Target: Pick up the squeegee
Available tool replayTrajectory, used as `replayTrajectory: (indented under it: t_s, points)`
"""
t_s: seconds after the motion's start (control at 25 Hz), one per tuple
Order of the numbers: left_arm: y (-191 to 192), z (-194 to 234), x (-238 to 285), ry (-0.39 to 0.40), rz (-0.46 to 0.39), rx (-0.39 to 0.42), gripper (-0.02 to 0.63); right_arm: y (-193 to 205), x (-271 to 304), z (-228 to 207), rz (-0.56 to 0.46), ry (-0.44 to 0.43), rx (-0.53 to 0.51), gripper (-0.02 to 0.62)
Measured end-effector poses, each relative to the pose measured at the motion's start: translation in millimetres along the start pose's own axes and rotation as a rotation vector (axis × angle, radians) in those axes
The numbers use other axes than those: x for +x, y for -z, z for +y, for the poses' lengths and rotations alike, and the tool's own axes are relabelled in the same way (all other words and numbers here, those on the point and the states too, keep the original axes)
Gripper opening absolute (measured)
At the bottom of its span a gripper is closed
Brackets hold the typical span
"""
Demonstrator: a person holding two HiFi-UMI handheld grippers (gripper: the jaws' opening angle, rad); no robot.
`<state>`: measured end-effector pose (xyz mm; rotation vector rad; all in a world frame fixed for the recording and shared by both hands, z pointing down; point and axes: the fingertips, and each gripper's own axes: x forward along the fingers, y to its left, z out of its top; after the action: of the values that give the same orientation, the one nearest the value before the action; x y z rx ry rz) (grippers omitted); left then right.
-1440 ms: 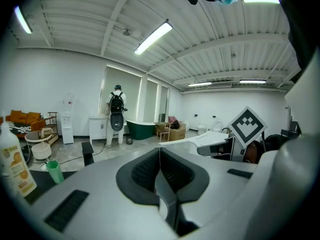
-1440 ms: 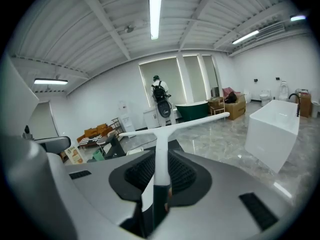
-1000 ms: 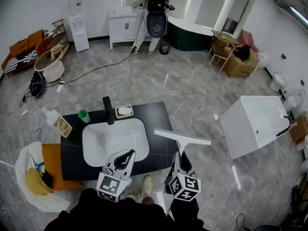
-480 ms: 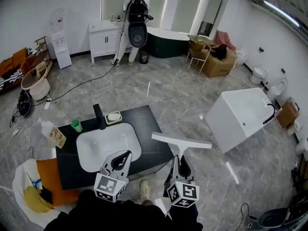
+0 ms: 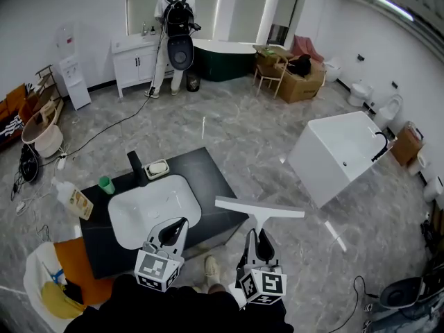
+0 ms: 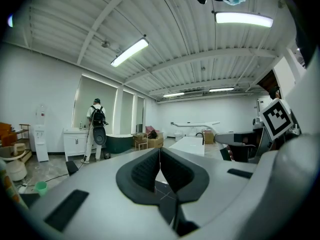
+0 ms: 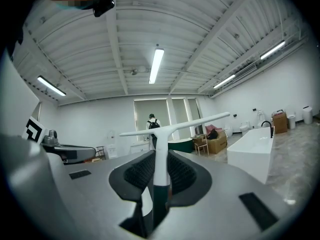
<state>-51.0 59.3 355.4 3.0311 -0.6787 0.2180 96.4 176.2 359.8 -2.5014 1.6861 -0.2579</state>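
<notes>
Over open floor (image 5: 263, 148), squeegee (image 5: 259, 208) in right tool (image 5: 258, 234)

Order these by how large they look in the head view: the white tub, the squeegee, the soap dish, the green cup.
1. white tub
2. squeegee, though held up nearer the camera
3. soap dish and green cup: too alike to rank
</notes>
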Motion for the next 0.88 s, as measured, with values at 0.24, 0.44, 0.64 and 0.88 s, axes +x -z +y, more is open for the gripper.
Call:
replayTrajectory:
  t_s: [0.24,0.44,0.64,0.88]
  points:
    - [0,-3,-6,0.008,0.003,0.009,0.025,4,-8,8,0.002,-0.011,0.015,0.095]
    - [-5,-6,-8,0.007,-0.002,0.015,0.025,1,-10,12,0.019,-0.026,0.024,0.095]
    - [-7,-6,-6,0.002,-0.004,0.013,0.025,0,-8,9,0.023,-0.030,0.024,0.095]
    - [-5,-7,-3,-0.003,-0.003,0.011,0.025,2,-6,3,0.025,-0.031,0.021,0.095]
